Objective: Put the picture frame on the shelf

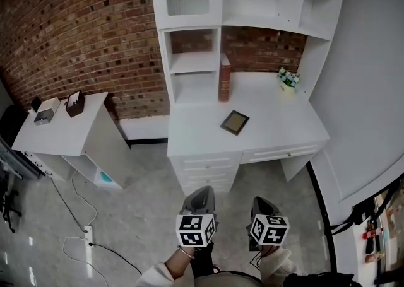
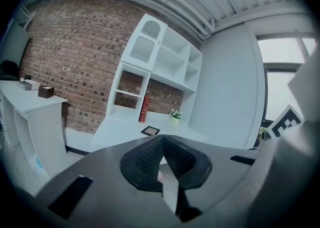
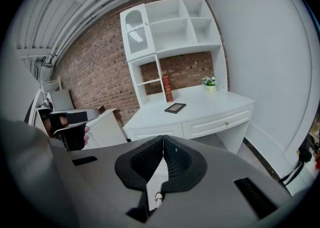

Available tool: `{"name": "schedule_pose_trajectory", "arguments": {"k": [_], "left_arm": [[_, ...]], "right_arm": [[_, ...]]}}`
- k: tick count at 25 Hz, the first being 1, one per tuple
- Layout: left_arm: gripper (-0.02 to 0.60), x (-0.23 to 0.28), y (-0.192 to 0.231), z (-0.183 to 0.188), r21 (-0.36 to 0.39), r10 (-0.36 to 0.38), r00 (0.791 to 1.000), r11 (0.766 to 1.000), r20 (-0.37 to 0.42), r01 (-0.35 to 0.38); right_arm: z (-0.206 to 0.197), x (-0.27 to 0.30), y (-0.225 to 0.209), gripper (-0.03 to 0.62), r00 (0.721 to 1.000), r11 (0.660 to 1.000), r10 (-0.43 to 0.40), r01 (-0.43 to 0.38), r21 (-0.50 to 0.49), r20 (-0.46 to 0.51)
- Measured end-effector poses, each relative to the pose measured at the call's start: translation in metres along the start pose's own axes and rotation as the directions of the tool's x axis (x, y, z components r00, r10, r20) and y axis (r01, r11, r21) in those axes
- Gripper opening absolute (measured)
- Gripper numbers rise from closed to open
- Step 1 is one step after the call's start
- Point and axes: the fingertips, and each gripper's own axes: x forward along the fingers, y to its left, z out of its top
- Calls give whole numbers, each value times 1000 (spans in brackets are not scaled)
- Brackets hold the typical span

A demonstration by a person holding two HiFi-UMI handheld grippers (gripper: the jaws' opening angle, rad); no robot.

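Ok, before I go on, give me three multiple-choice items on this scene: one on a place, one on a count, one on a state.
1. Where is the dark rectangular picture frame?
A) on a shelf
B) flat on the white desk
C) in a tool

2. How many reddish-brown hardback books stand on the desk?
A) one
B) three
C) none

3. How are the left tool and right tool?
A) both open
B) left shut on the frame
C) both shut, empty

Key:
1 B, it lies on the desk top in front of the book.
2 A, a single upright book stands beside the white shelf unit.
3 C, each tool's jaws meet with nothing between.
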Motion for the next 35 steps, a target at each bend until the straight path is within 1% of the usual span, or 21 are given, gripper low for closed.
{"name": "schedule_pose_trajectory", "arguments": {"k": [3, 6, 10, 13, 18, 23, 29, 35], "left_arm": [[8, 31, 14, 13, 16, -25, 1000, 1000, 9, 24], [8, 66, 31, 40, 29, -37, 999, 999, 28, 36], [8, 110, 43, 82, 51, -64, 996, 997, 54, 61], [8, 139, 53, 101, 63, -84, 995, 995, 55, 81], [8, 176, 74, 111, 81, -100, 994, 992, 36, 96], [8, 207, 99, 119, 74, -96, 995, 993, 20, 94], [8, 242, 116, 128, 75, -118, 993, 990, 8, 117], [8, 270, 120, 138, 82, -161, 987, 984, -1, 160]], "right_arm": [[8, 28, -4, 25, 1000, 998, -8, 8, 61, 0], [29, 56, -6, 25, 1000, 992, -11, 10, 128, 10], [71, 90, -12, 25, 999, 990, -33, 28, 141, 38], [94, 119, -12, 25, 998, 987, -48, 40, 155, 49], [110, 164, -2, 25, 998, 986, -41, 34, 163, 37], [123, 199, 5, 25, 999, 986, -40, 35, 164, 25], [139, 229, 3, 25, 997, 982, -67, 61, 177, 29], [150, 247, -5, 25, 994, 977, -110, 104, 188, 24]]}}
